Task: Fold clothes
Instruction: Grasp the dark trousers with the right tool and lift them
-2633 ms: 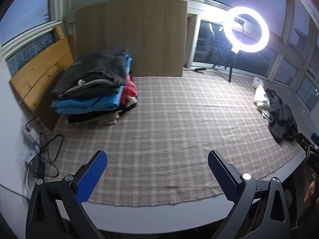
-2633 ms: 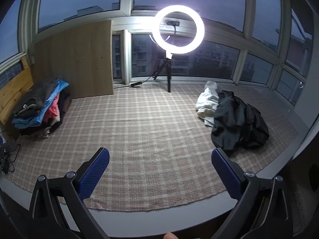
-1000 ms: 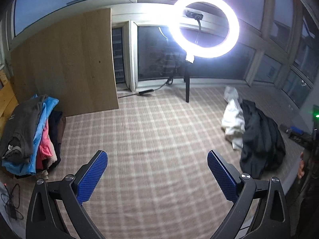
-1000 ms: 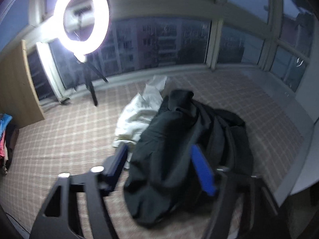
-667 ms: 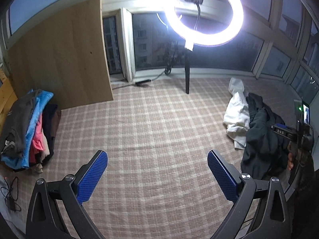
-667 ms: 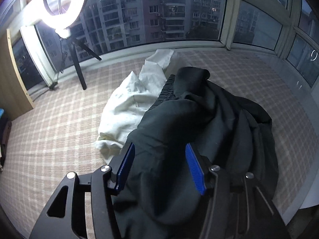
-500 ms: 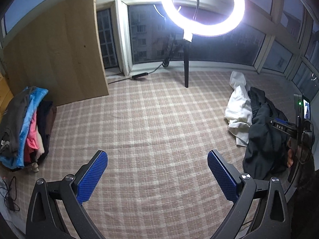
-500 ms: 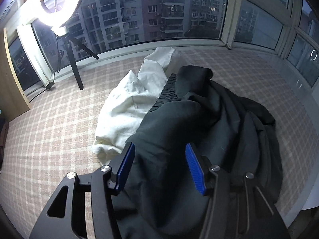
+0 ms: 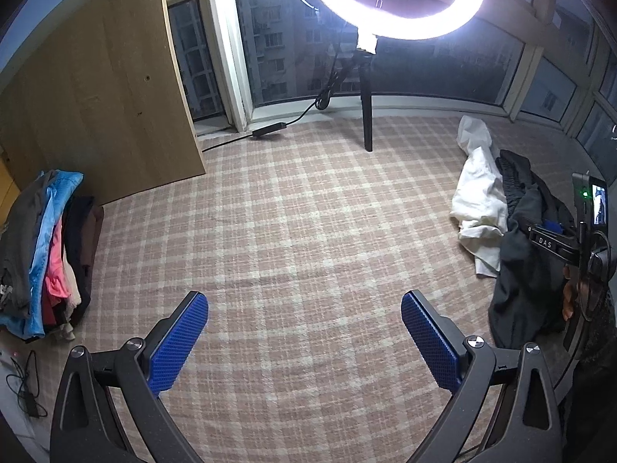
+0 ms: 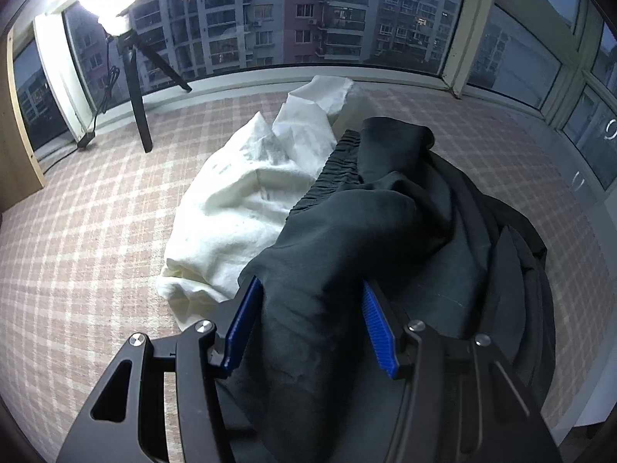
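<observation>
Right wrist view: we hold the right hand-held gripper point(image 10: 312, 320) low over the black garment point(image 10: 385, 239), its blue pads part-way spread with a ridge of the dark cloth lying between them. The pads look near the cloth on both sides, but we cannot tell whether they press it yet, so we read this as a reach for a grip, not a firm pinch. The black garment lies crumpled at the right end of the plaid mat point(image 10: 77, 239), partly over a rumpled white garment point(image 10: 246, 200); neither is folded. We judge the gripper is aimed at the raised ridge because it gives the pads something to close on, and lifting the top piece frees it from the white one beneath.

In the left wrist view, our left hand-held gripper point(image 9: 304, 337) hangs wide open over the bare middle of the mat, holding nothing; that clear stretch would suit spreading a garment flat. At the far left sits a stack point(image 9: 42, 254) of folded clothes, grey and blue on top, so some clothes lie folded while these two do not. A ring light point(image 9: 393, 0) stands by the windows behind.
</observation>
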